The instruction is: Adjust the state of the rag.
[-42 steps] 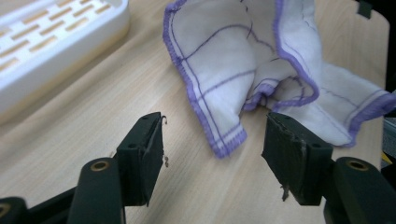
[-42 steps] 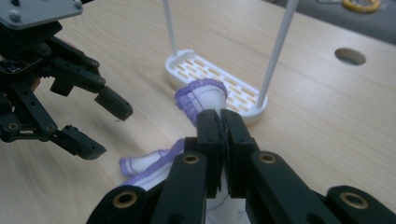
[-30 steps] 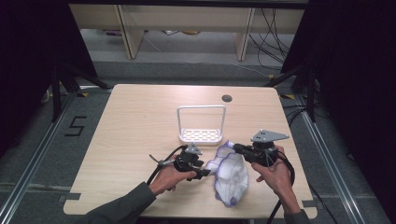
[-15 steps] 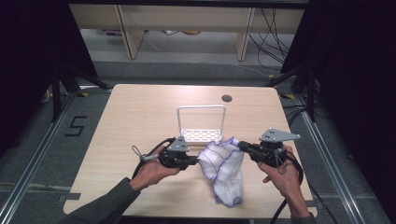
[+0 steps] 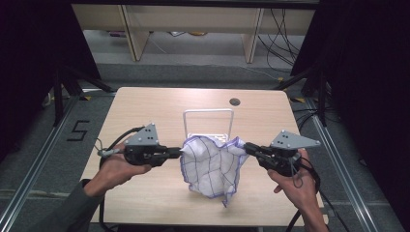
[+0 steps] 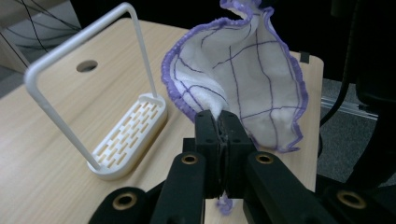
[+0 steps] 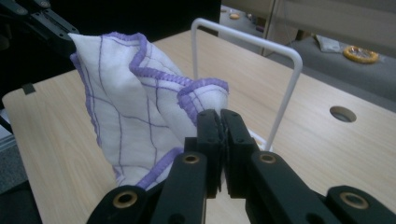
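Cloth (image 5: 212,162): lifted off the table since 1 second ago, stretched left-right between left gripper (image 5: 178,153) and right gripper (image 5: 247,147), both jaw pairs clamping its edge, left pair newly closed.

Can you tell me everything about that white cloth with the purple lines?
The cloth is white, soft-looking fabric with thin purple grid lines and a frilly purple stitched edge. It hangs crumpled in the air over the wooden table, just in front of a white rack. The left gripper pinches one edge and the right gripper pinches the other. Its lowest corner dangles near the tabletop.
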Available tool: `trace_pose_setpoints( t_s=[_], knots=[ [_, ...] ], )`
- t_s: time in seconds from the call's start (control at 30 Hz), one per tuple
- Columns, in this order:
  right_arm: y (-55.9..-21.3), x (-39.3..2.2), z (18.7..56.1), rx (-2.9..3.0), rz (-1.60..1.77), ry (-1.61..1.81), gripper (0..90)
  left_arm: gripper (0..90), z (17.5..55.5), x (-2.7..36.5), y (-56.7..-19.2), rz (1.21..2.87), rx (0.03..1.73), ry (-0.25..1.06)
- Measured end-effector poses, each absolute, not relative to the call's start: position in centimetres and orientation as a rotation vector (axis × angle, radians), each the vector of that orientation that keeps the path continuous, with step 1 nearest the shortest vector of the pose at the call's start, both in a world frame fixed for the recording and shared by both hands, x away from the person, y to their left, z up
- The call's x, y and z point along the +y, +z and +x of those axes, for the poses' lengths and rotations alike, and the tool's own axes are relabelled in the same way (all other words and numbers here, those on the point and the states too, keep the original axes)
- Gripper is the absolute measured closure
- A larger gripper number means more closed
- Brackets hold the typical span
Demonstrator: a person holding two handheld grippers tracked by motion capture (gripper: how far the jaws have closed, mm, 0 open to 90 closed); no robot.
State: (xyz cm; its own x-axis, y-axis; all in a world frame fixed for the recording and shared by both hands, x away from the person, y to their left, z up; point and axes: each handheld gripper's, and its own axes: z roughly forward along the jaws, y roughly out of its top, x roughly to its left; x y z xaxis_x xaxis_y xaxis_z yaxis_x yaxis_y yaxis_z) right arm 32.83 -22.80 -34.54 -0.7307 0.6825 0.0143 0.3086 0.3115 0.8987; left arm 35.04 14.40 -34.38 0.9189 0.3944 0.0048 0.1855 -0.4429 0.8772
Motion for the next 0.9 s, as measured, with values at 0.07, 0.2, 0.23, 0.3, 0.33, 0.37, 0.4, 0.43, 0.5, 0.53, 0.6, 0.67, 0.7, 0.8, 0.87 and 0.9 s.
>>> trace_pose_setpoints(
  t_s=[0.07, 0.2, 0.23, 0.3, 0.33, 0.37, 0.4, 0.43, 0.5, 0.53, 0.6, 0.67, 0.7, 0.8, 0.87, 0.9],
  knots=[
    [-34.3, -22.8, 32.6, 2.207, 0.889, 1.402, 87.6, 87.5, 34.5, 14.9, -33.3, 2.032, 0.399, 0.256],
    [-33.0, -22.8, 31.6, 2.178, 0.847, 1.451, 87.6, 87.5, 33.4, 16.1, -31.4, 2.011, 0.367, 0.254],
    [-32.8, -22.8, 31.5, 2.184, 0.838, 1.474, 87.6, 87.4, 33.2, 16.4, -31.0, 2.003, 0.364, 0.242],
    [-32.4, -22.9, 30.9, 2.205, 0.861, 1.512, 87.6, 87.5, 32.9, 16.9, -30.5, 1.981, 0.363, 0.219],
    [-32.4, -22.9, 30.8, 2.198, 0.851, 1.537, 87.6, 87.4, 32.8, 17.1, -30.3, 1.972, 0.363, 0.216],
    [-32.3, -23.0, 30.7, 2.2, 0.827, 1.538, 87.6, 87.5, 32.8, 17.2, -30.2, 1.976, 0.364, 0.217],
    [-32.3, -22.9, 30.6, 2.2, 0.838, 1.547, 87.6, 87.4, 32.8, 17.2, -30.3, 1.971, 0.371, 0.21],
    [-32.3, -22.9, 30.6, 2.202, 0.839, 1.558, 87.6, 87.5, 32.9, 17.3, -30.5, 1.975, 0.374, 0.206],
    [-32.5, -23.0, 31.0, 2.198, 0.832, 1.544, 87.6, 87.4, 33.3, 17.1, -31.3, 1.992, 0.391, 0.197],
    [-32.7, -23.0, 31.2, 2.197, 0.875, 1.517, 87.6, 87.5, 33.6, 16.9, -31.8, 2.008, 0.406, 0.191],
    [-33.8, -23.1, 32.3, 2.209, 0.906, 1.473, 87.6, 87.5, 34.7, 16.5, -33.5, 2.041, 0.456, 0.169],
    [-35.1, -22.9, 33.4, 2.221, 0.959, 1.396, 87.6, 87.5, 35.7, 16.1, -35.1, 2.046, 0.495, 0.151],
    [-35.9, -22.8, 34.0, 2.239, 0.992, 1.348, 87.6, 87.4, 36.2, 16.0, -35.8, 2.061, 0.515, 0.155],
    [-38.5, -22.4, 36.2, 2.253, 1.054, 1.238, 87.5, 87.4, 39.0, 15.0, -39.0, 2.126, 0.603, 0.214],
    [-40.2, -22.2, 37.7, 2.261, 1.105, 1.179, 87.5, 87.3, 40.0, 14.6, -40.1, 2.13, 0.628, 0.207],
    [-40.8, -22.2, 38.2, 2.269, 1.102, 1.154, 87.5, 87.3, 40.5, 14.2, -40.8, 2.14, 0.639, 0.213]
  ],
)
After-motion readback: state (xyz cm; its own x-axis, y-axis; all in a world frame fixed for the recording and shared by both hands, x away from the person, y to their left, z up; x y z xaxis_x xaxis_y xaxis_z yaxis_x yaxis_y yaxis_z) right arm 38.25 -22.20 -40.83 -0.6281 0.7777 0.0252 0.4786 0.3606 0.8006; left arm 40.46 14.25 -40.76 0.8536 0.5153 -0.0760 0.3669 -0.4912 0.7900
